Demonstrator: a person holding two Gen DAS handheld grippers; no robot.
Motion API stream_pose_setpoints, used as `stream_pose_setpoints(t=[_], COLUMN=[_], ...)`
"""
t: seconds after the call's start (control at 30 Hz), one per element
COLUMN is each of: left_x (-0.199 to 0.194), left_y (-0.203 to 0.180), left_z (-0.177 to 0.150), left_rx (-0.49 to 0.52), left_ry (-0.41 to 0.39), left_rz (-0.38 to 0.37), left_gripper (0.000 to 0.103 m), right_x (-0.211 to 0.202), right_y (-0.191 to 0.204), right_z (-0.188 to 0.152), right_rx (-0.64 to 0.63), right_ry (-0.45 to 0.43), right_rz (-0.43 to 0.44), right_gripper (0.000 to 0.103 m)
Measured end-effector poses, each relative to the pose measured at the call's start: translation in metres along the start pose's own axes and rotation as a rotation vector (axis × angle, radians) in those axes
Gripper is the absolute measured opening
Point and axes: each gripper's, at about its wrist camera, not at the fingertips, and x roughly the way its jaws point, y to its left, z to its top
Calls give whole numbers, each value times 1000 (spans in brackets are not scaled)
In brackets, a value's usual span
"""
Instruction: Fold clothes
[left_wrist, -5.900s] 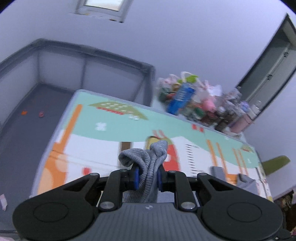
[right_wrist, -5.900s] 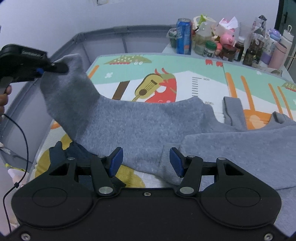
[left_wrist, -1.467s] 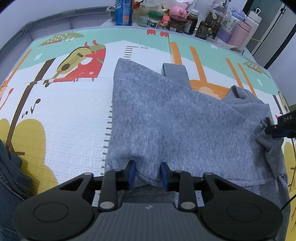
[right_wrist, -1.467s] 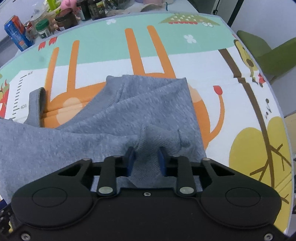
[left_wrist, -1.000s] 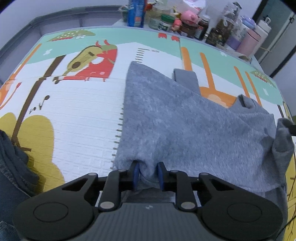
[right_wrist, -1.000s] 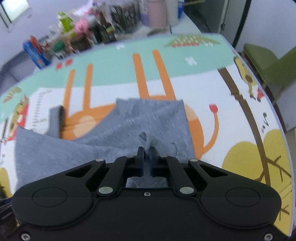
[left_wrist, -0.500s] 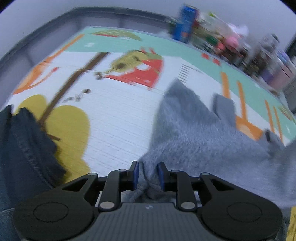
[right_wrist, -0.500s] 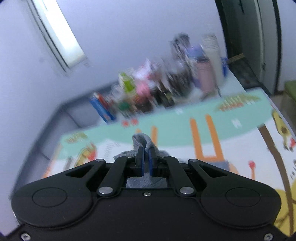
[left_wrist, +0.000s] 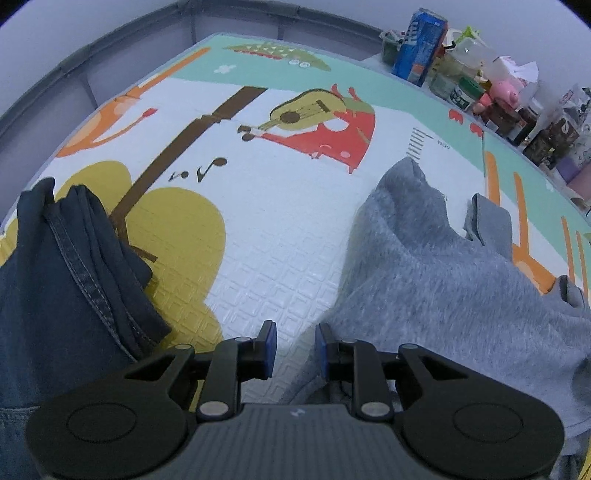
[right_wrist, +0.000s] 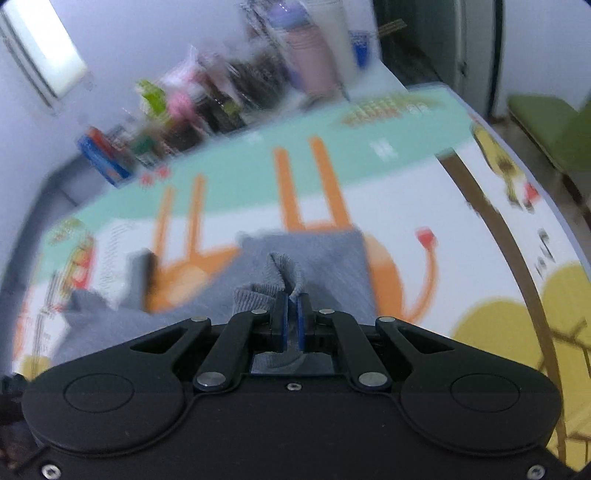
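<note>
1. The right wrist view is smeared by motion: the bottles and jars (right_wrist: 229, 99) along the upper left of the frame are streaks, and no label on them can be read.
2. In the left wrist view the lower right part of the grey sweater (left_wrist: 443, 280) is cut off by the frame edge and by the gripper body, so where its hem ends cannot be told.
3. The dark denim garment (left_wrist: 62, 280) at the left edge is also cut off; only its folds and seam stitching show.
4. Writing: the blue can (left_wrist: 419, 48) at the upper right carries pale lettering too small to read. The play mat (left_wrist: 258, 206) has a printed ruler scale with tiny figures beside the sweater's tip, not legible.
5. The left gripper (left_wrist: 293, 345) stands narrowly parted with bare mat between its blue pads; the sweater's edge lies against the right-hand pad only, not pinched.
6. The right gripper (right_wrist: 291, 314) is clamped on a ribbed fold of the sweater (right_wrist: 284, 273), which pokes up above the pads at frame centre.
7. Half a second ago grey cloth sat between the left pads; now it has slipped to one side. The right view has tilted down from the wall to the mat.
</note>
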Motion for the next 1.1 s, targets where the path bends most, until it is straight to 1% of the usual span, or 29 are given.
stream_pose_setpoints(t=[0.07, 0.13, 0.17, 0.23, 0.27, 0.3, 0.33, 0.4, 0.43, 0.57, 0.6, 0.67, 0.7, 0.77, 0.8, 0.87, 0.97, 1.03, 1.1], left_x=[-5, -12, -16, -23, -27, -30, -33, -37, -39, -41, -40, -38, -36, -30, -26, -20, -12, -8, -7], left_y=[-2, -6, -8, -14, -18, -23, -27, -38, -44, -72, -79, -92, -98, -108, -112, -118, -122, -123, -121], left_z=[1, 2, 3, 4, 4, 4, 4, 3, 2, -5, -7, -13, -17, -23, -27, -35, -42, -43, -44], left_rx=[7, 14, 18, 41, 57, 75, 93, 136, 162, 264, 289, 336, 360, 408, 432, 477, 515, 519, 518], left_ry=[-17, -39, -52, -80, -93, -104, -115, -134, -142, -153, -149, -142, -137, -116, -102, -91, -86, -79, -76], left_rz=[1, -3, -6, -12, -15, -19, -23, -34, -40, -78, -91, -106, -110, -119, -121, -110, -90, -83, -84], left_gripper=[26, 28, 31, 36, 39, 42, 44, 48, 49, 54, 55, 56, 57, 59, 59, 60, 63, 63, 64], right_x=[11, 17, 19, 23, 24, 25, 25, 19, 14, -12, -15, -19, -18, -15, -11, -2, 6, 9, 10], right_y=[-11, -20, -24, -30, -33, -36, -38, -41, -43, -34, -30, -19, -15, -6, -2, 1, -3, -5, -5], right_z=[-13, -22, -27, -34, -36, -37, -39, -40, -39, -29, -26, -21, -21, -19, -18, -20, -28, -35, -41], right_rx=[9, 18, 21, 21, 22, 16, 7, 2, 6, 21, 13, -15, -30, -57, -64, -66, -35, -27, -33], right_ry=[43, 71, 85, 118, 135, 144, 147, 138, 125, 52, 46, 46, 51, 61, 70, 99, 148, 170, 185], right_rz=[-53, -96, -118, -167, -209, -257, -301, -334, -325, -238, -212, -154, -158, -170, -191, -206, -157, -145, -142], right_gripper=[5, 5, 5, 9, 9, 10, 10, 10, 10, 12, 13, 19, 23, 24, 24, 24, 24, 23, 18])
